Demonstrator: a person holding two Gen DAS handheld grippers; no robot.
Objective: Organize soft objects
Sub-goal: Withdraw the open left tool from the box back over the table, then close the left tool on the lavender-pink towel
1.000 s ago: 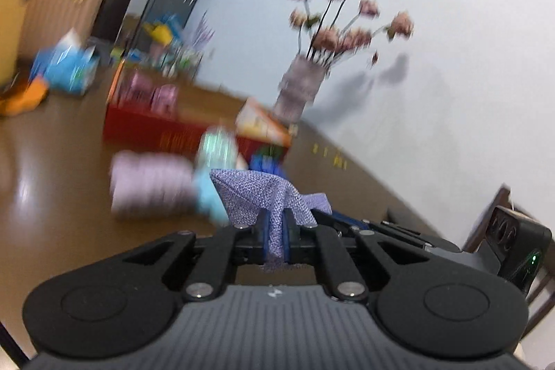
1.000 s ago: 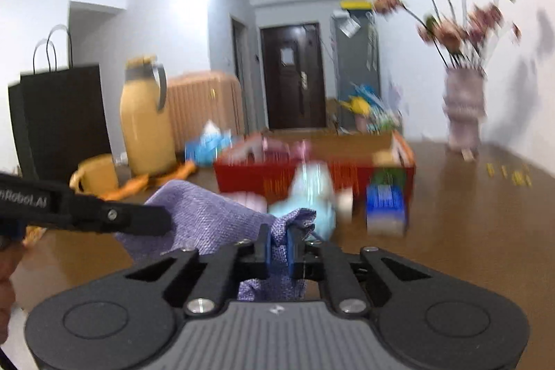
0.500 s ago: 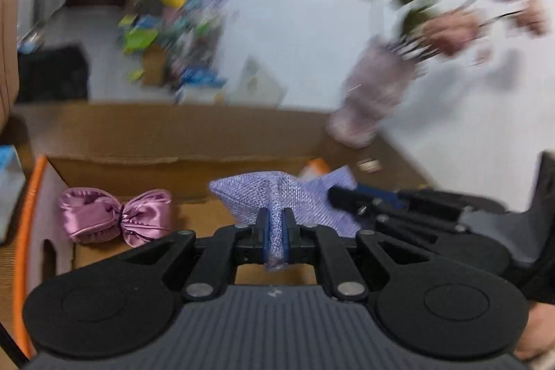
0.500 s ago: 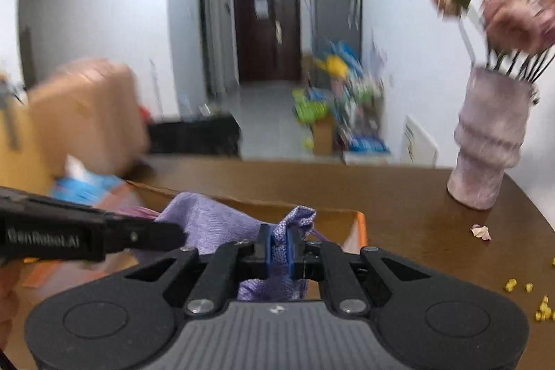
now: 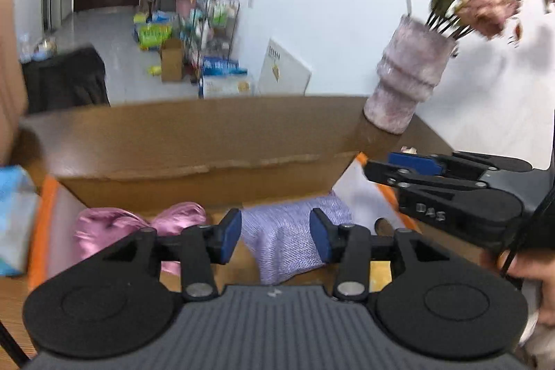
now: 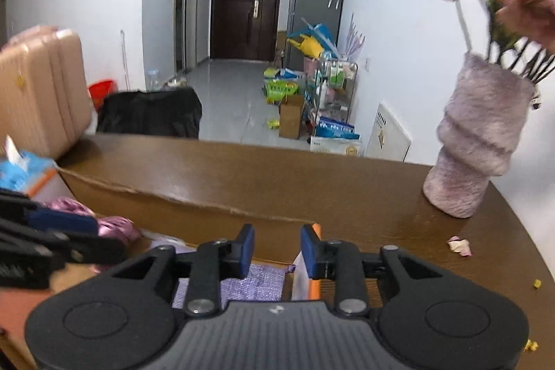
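You were opening both claws, left gripper (image 5: 275, 237) and right gripper (image 6: 276, 249) (nothing clamped), so the lilac woven cloth (image 5: 289, 240) dropped into the orange-edged cardboard box (image 5: 194, 177).

Open cardboard box (image 5: 208, 175) below both tongs, its floor crowded by lavender cloth (image 5: 288, 238) and pink satin bow (image 5: 138, 224). Bare counter (image 6: 312, 189) beyond the far flap. Flower vase (image 6: 478, 141) blocking the right; tissue pack (image 5: 14, 217) left.

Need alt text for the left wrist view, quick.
The left claw, jaws opening, hovers over a purple cloth lying in a cardboard box beside a pink satin bow. The right claw reaches in from the right; a vase of flowers stands behind.
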